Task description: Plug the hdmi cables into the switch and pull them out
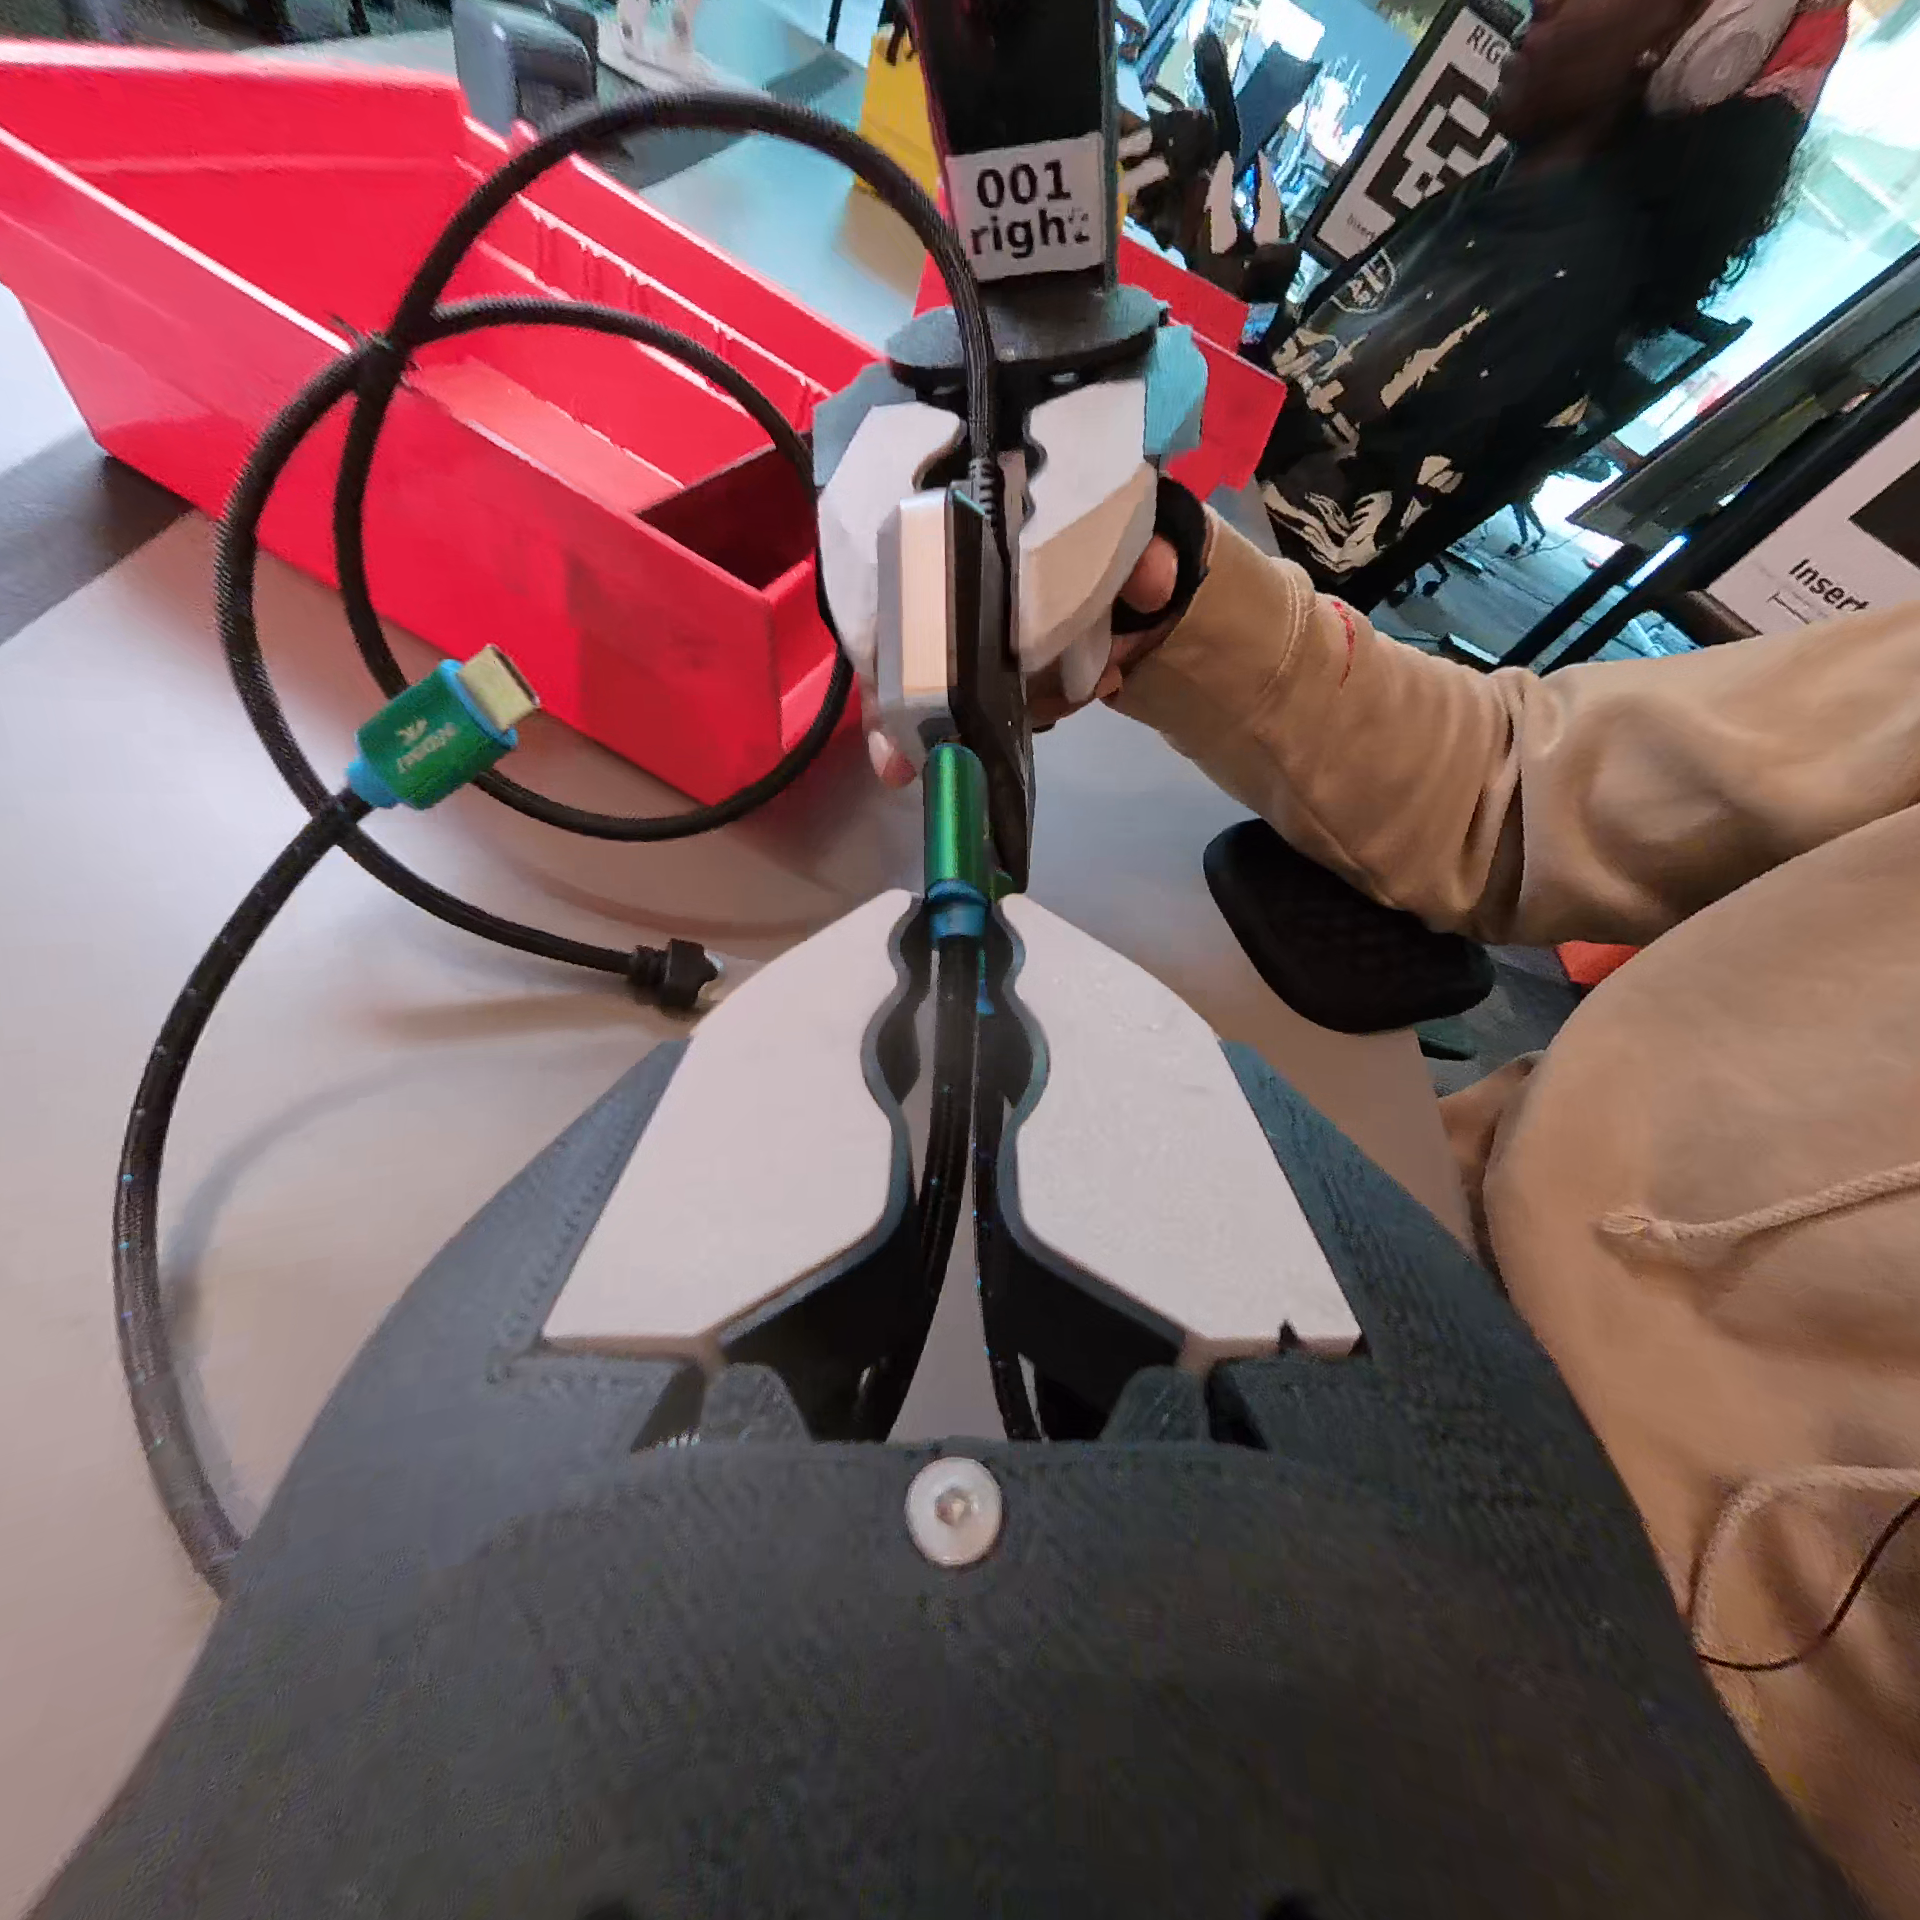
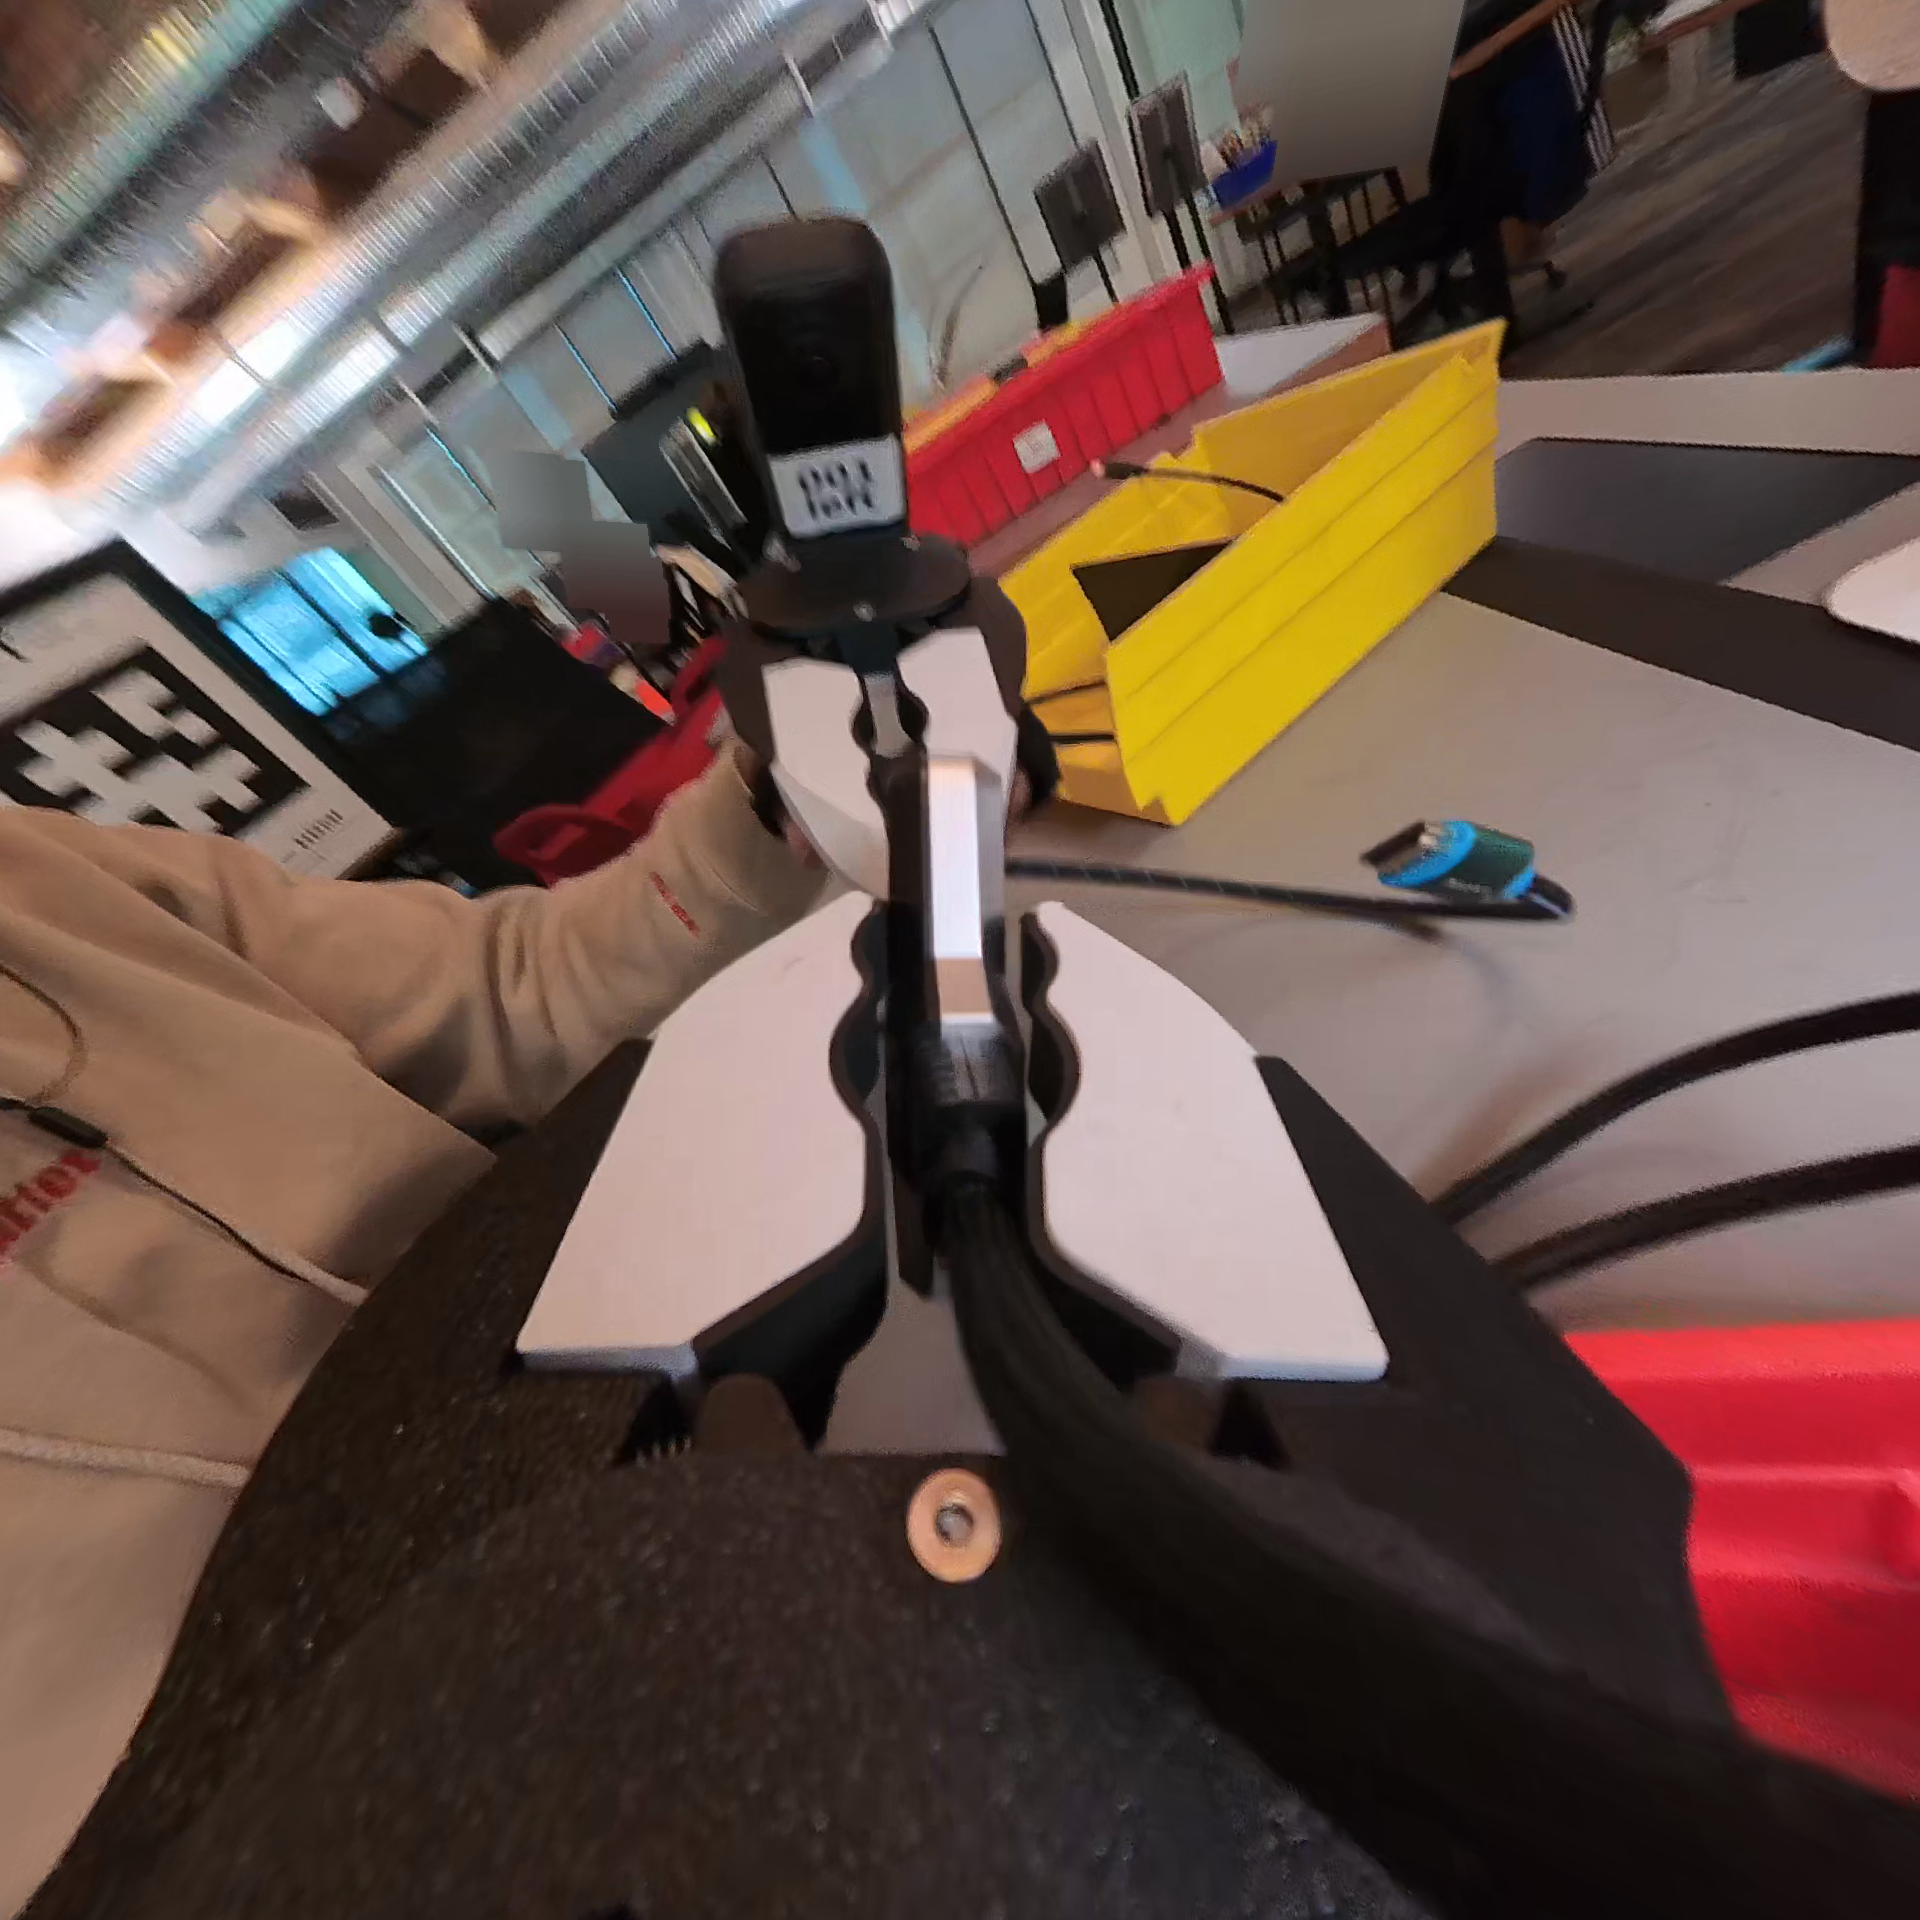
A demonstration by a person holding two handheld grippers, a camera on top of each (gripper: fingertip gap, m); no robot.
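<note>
Strain is the risk: in the left wrist view the left gripper (image 1: 954, 914) clamps the braided cable just behind the green metal plug (image 1: 954, 821) seated in the switch (image 1: 925, 603), so a skewed pull could bend it. In the right wrist view the right gripper (image 2: 951, 997) pinches that smooth silver switch (image 2: 956, 873); a spare plug (image 2: 1460, 857) lies right of it on the table (image 2: 1558, 727)

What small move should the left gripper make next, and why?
Probably a short straight push or pull along the plug's axis; which one the pictures cannot tell. The left gripper is shut on the cable just behind the green plug, whose tip meets the switch held by the right gripper. A second plug lies free on the table.
</note>
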